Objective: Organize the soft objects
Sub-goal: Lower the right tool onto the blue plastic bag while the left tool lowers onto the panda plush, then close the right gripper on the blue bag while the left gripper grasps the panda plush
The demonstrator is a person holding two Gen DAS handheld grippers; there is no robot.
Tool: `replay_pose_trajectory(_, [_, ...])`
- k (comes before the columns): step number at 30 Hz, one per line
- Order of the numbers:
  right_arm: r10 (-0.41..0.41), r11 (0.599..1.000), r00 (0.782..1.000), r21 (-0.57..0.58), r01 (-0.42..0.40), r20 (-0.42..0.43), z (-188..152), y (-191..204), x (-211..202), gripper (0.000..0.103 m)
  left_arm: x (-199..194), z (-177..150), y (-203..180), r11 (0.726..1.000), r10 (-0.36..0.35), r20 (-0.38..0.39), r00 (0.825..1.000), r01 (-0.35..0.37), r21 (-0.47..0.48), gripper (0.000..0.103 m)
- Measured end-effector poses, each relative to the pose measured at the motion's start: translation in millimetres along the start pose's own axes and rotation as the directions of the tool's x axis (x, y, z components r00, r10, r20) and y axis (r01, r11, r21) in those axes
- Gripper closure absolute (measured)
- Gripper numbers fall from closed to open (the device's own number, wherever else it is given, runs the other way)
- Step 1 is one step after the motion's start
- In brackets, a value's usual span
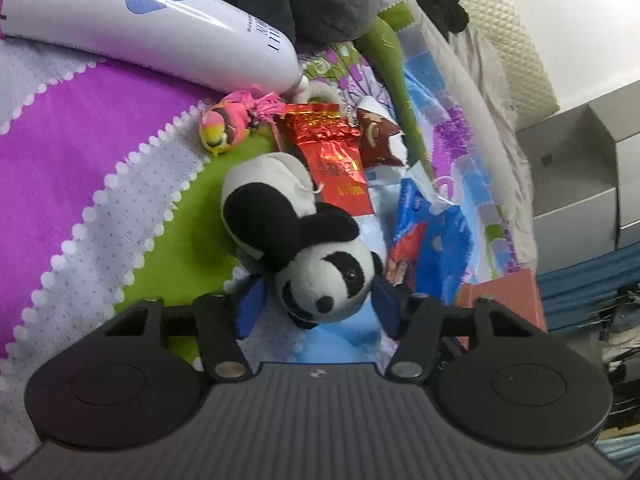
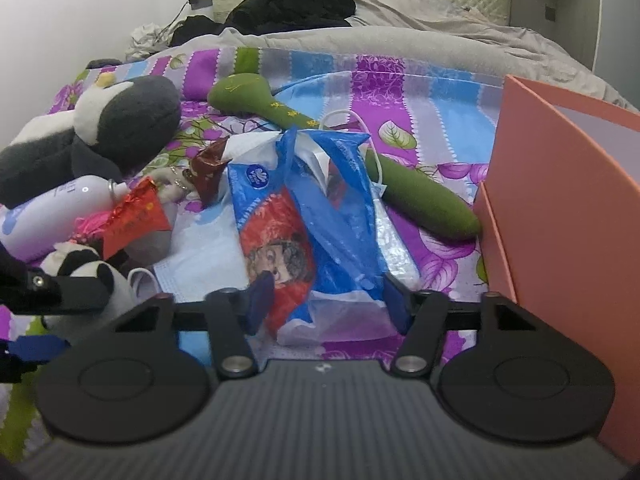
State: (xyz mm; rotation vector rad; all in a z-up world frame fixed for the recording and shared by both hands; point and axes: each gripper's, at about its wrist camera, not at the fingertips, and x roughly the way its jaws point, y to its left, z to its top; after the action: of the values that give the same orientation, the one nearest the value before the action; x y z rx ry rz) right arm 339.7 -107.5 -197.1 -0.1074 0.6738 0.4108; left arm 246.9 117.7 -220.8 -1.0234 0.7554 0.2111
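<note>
Both sets of blue fingers stand part-way closed around their targets. Those of the left gripper (image 1: 318, 308) bracket the head of the small panda plush (image 1: 304, 248). One pad (image 1: 252, 308) sits at the left cheek and the other at the right, but whether they already press into the fur cannot be told. Those of the right gripper (image 2: 328, 304) straddle the near end of the blue plastic snack bag (image 2: 316, 220). Its pads (image 2: 260, 300) lie against or just beside the crinkled film, and a real pinch cannot be confirmed either.

The panda lies on its side on the patchwork bedspread (image 1: 100, 140), head toward the camera, which is probably why the head is the part being taken. Just beyond it are a red foil packet (image 1: 336, 160), a brown wrapper, a pink and yellow toy (image 1: 224, 126) and a white bottle (image 1: 152, 20). A large grey plush (image 2: 120, 120) and a long green plush (image 2: 400, 176) lie farther up the bed. An open salmon-coloured box (image 2: 568, 208) stands at the right, likely the place for sorted items.

Each gripper tilts down toward the bed from the near edge. The left one also shows at the left edge of the right wrist view.
</note>
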Motion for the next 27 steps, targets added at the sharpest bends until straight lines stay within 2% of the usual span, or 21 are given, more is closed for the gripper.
replay_pose_trajectory(2, [-0.024, 1.0, 1.0, -0.011, 0.024, -0.007, 0.7, 0.2, -2.3, 0.065, -1.3, 0.0, -1.1, 1.0, 0.0, 0.002, 1.0, 0.0, 0.007, 0.048])
replay_pose_trajectory(4, [-0.019, 1.0, 1.0, -0.011, 0.019, -0.006, 0.6, -0.8, -5.0, 0.066, -4.8, -0.2, -1.8, 1.0, 0.003, -0.004, 1.0, -0.002, 0.013, 0.049])
replay_pose_trajectory(7, [-0.019, 1.0, 1.0, -0.018, 0.019, -0.002, 0.8, 1.0, -10.7, 0.076, -13.4, -0.7, -3.2, 0.999, 0.01, 0.003, 1.0, -0.01, 0.03, 0.05])
replay_pose_trajectory(10, [-0.013, 1.0, 1.0, -0.028, 0.012, -0.006, -0.3, 5.5, -20.8, 0.077, -27.5, -3.2, -2.5, 0.999, -0.002, 0.001, 1.0, 0.002, 0.043, 0.05])
replay_pose_trajectory(16, [0.003, 0.999, 1.0, -0.042, -0.003, -0.007, -7.1, 16.1, -53.1, 0.079, -57.4, -13.4, -5.1, 0.99, 0.014, -0.014, 1.0, -0.012, 0.14, 0.05])
replay_pose_trajectory(27, [0.01, 0.999, 1.0, -0.049, -0.011, -0.026, -44.0, 32.1, -123.8, 0.079, -99.4, -48.8, -2.3, 0.96, 0.036, -0.085, 0.996, -0.011, 0.28, 0.05])
